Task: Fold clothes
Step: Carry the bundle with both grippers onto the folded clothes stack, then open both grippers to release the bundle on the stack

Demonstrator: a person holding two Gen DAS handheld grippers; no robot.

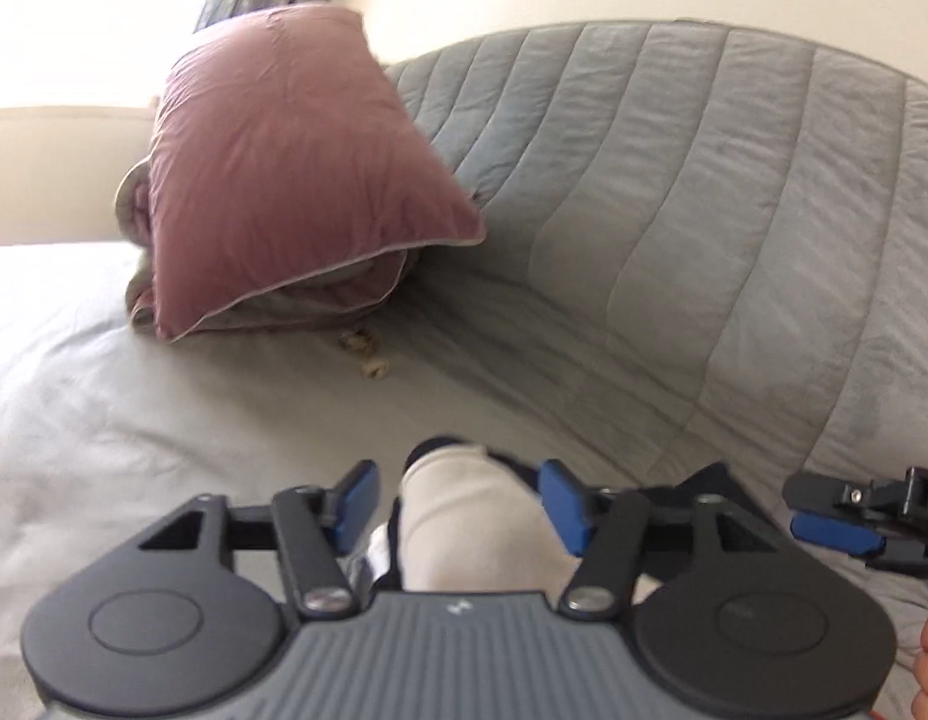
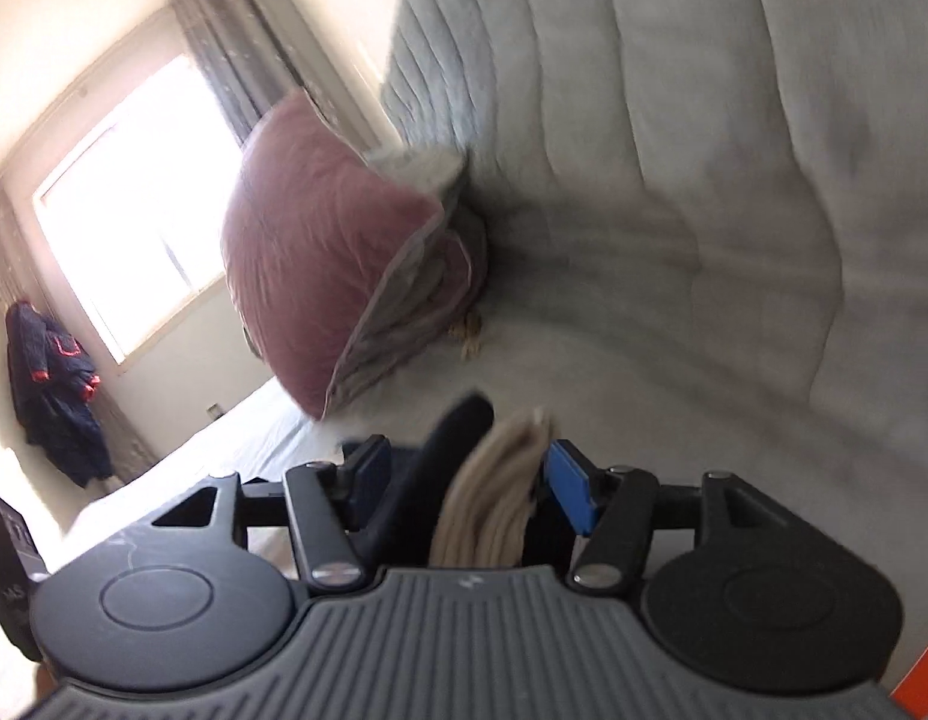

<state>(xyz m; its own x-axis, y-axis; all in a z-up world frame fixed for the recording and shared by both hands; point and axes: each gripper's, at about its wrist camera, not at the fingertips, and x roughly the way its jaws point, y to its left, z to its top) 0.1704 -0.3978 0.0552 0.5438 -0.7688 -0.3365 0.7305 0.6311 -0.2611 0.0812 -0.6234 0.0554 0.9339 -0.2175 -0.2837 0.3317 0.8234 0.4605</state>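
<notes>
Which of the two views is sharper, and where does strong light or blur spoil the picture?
The left wrist view is sharper: the seams of the grey quilt and the pink pillow read clearly, though its upper left corner is washed out white. The right wrist view is smeared by motion blur, mostly on the quilt, and the window is blown out. Both bend straight lines, as fisheyes do.

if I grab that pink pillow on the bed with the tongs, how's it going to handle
The pink pillow looks puffy and wrinkled, so it is probably light and would squash between the pads. It leans on folded bedding, so a push would likely topple it onto the bed. Its sheen hints the fabric may be slippery.
</notes>
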